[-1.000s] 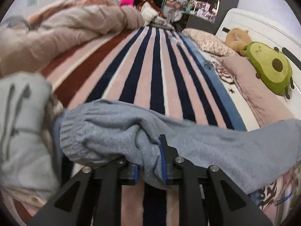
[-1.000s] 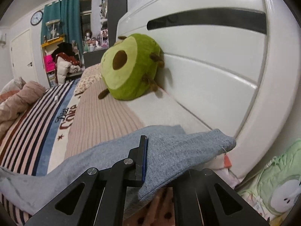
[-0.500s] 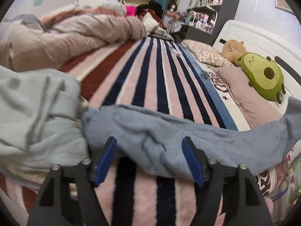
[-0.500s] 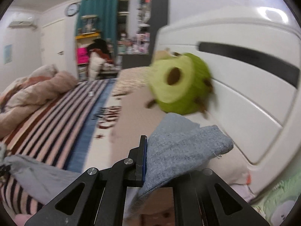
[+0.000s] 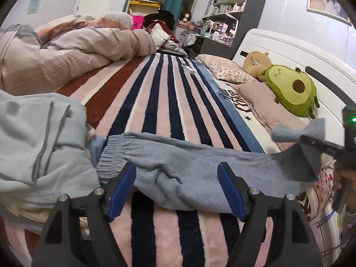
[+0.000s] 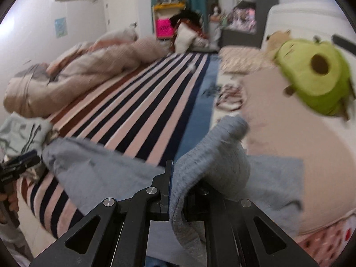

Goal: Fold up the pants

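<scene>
Two grippers, one pair of pants (image 5: pixel 178 166), and the split of work is plain. The pants lie stretched across the striped blanket (image 5: pixel 164 102), elastic band at the left beside a pale grey garment (image 5: pixel 37 142), far end up at the right. The left gripper (image 5: pixel 176 187) hangs with its blue pads spread wide either side of the cloth, holding nothing; my read is it has set its end down flat as the base of the fold. The right gripper (image 6: pixel 178 187) is clamped on the pants' other end, which bulges up over the fingers in a loose roll, raised off the bed, probably so it can be carried across towards the band.

Hard to make out: the right view is smeared with blur, so the avocado plush (image 6: pixel 316 82) and pillow (image 6: pixel 289 146) have soft edges. Cloth drapes over the right finger, hiding it. Whether the two legs lie stacked evenly I cannot tell; the near hem is cut off behind the left fingers.
</scene>
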`<state>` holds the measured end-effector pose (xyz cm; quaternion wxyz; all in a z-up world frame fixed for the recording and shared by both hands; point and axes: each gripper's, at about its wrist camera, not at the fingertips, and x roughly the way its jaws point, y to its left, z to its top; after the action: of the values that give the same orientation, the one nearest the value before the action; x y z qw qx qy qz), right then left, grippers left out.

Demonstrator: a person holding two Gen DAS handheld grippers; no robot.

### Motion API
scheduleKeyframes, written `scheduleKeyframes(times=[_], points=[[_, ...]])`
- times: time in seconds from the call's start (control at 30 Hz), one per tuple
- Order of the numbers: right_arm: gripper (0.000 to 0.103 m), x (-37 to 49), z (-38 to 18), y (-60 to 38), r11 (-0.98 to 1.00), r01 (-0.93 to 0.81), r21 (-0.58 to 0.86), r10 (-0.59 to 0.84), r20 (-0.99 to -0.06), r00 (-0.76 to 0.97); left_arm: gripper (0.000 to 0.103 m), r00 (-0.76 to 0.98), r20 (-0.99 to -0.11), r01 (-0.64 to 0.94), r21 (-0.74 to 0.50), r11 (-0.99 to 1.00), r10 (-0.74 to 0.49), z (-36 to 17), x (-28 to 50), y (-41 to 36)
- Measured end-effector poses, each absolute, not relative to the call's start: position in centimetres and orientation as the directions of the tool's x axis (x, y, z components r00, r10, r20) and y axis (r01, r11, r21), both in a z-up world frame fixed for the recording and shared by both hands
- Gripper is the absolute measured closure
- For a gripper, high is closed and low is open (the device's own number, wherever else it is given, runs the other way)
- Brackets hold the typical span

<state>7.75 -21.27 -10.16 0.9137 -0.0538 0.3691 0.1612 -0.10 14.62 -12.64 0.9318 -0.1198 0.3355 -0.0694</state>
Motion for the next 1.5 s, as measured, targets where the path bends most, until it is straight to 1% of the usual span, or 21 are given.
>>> scheduleKeyframes(times=[0.07, 0.13, 0.2, 0.3, 0.43, 0.5, 0.57, 0.63, 0.67, 0.77, 0.9, 1.03, 1.1, 1.13, 1.17, 1.23, 1.3, 1.33, 1.37, 1.5], points=[[0.102, 7.9, -11.1, -20.4, 0.939, -0.343, 0.016, 0.255, -0.701, 0.666, 0.031, 0.76, -0.612, 0.056, -0.275, 0.96, -0.22, -12.8, 0.1, 14.5], [0.102, 7.7, -11.1, -19.7, 0.934, -0.357, 0.024, 0.274, -0.691, 0.669, 0.031, 0.758, -0.614, 0.058, -0.272, 0.961, -0.219, -13.0, 0.3, 14.4], [0.102, 7.3, -11.2, -18.9, 0.92, -0.393, -0.004, 0.281, -0.691, 0.666, 0.031, 0.755, -0.618, 0.056, -0.268, 0.962, -0.217, -13.2, 0.3, 14.5], [0.102, 6.8, -12.4, -18.4, 0.904, -0.424, -0.053, 0.254, -0.733, 0.632, 0.031, 0.749, -0.629, 0.047, -0.263, 0.964, -0.208, -13.5, 0.5, 14.9], [0.102, 6.3, -15.0, -18.9, 0.888, -0.457, -0.06, 0.235, -0.793, 0.562, 0.031, 0.734, -0.664, -0.019, -0.228, 0.974, -0.141, -14.7, 1.1, 15.9], [0.102, 5.7, -16.1, -18.7, 0.872, -0.484, -0.069, 0.238, -0.805, 0.543, 0.031, 0.727, -0.673, -0.035, -0.239, 0.97, -0.139, -15.1, 1.2, 16.4], [0.1, 4.9, -17.2, -18.2, 0.852, -0.518, -0.076, 0.245, -0.816, 0.523, 0.031, 0.727, -0.67, -0.036, -0.256, 0.966, -0.15, -15.1, 1.1, 16.6], [0.096, 4.3, -18.0, -17.9, 0.837, -0.541, -0.079, 0.253, -0.821, 0.512, 0.031, 0.733, -0.664, -0.03, -0.249, 0.968, -0.148, -14.7, 0.9, 16.3], [0.092, 4.1, -18.3, -17.9, 0.834, -0.547, -0.068, 0.262, -0.824, 0.503, 0.031, 0.736, -0.66, -0.021, -0.244, 0.97, -0.15, -14.4, 0.8, 16.0], [0.085, 3.6, -18.3, -18.4, 0.83, -0.557, -0.005, 0.317, -0.818, 0.48, 0.03, 0.744, -0.643, 0.026, -0.243, 0.97, -0.181, -13.5, 0.6, 14.8], [0.084, 2.6, -17.9, -18.8, 0.814, -0.58, 0.032, 0.374, -0.793, 0.481, 0.027, 0.74, -0.627, 0.109, -0.247, 0.963, -0.244, -12.3, 1.1, 12.4], [0.083, 1.7, -16.9, -20.3, 0.801, -0.583, 0.136, 0.459, -0.765, 0.452, 0.025, 0.702, -0.62, 0.224, -0.273, 0.936, -0.349, -11.5, 2.2, 9.1], [0.079, 0.8, -15.6, -21.9, 0.796, -0.573, 0.194, 0.509, -0.727, 0.461, 0.024, 0.673, -0.633, 0.28, -0.262, 0.924, -0.383, -11.2, 3.0, 6.7], [0.074, 0.6, -14.9, -22.5, 0.799, -0.567, 0.201, 0.517, -0.711, 0.476, 0.024, 0.656, -0.639, 0.303, -0.265, 0.915, -0.402, -11.2, 3.4, 5.7], [0.069, 0.1, -14.1, -23.4, 0.812, -0.55, 0.193, 0.511, -0.691, 0.511, 0.024, 0.633, -0.645, 0.329, -0.277, 0.903, -0.429, -11.3, 3.9, 4.6], [0.067, -0.6, -12.9, -25.2, 0.856, -0.496, 0.147, 0.456, -0.665, 0.591, 0.024, 0.588, -0.652, 0.365, -0.314, 0.876, -0.479, -11.7, 4.9, 2.6], [0.065, -1.2, -11.9, -27.3, 0.912, -0.404, 0.068, 0.35, -0.641, 0.683, 0.024, 0.55, -0.673, 0.368, -0.336, 0.867, -0.494, -12.4, 6.1, 0.7], [0.06, -1.6, -11.5, -28.7, 0.939, -0.344, 0.033, 0.287, -0.625, 0.726, 0.024, 0.535, -0.685, 0.365, -0.341, 0.866, -0.495, -12.8, 6.6, -0.1], [0.056, -1.8, -11.4, -29.6, 0.949, -0.313, 0.024, 0.261, -0.616, 0.743, 0.024, 0.516, -0.696, 0.364, -0.349, 0.863, -0.499, -13.4, 7.1, -0.8], [0.054, -2.5, -12.0, -33.6, 0.971, -0.229, 0.067, 0.222, -0.606, 0.764, 0.024, 0.447, -0.737, 0.343, -0.383, 0.858, -0.508, -15.8, 8.6, -3.5]])
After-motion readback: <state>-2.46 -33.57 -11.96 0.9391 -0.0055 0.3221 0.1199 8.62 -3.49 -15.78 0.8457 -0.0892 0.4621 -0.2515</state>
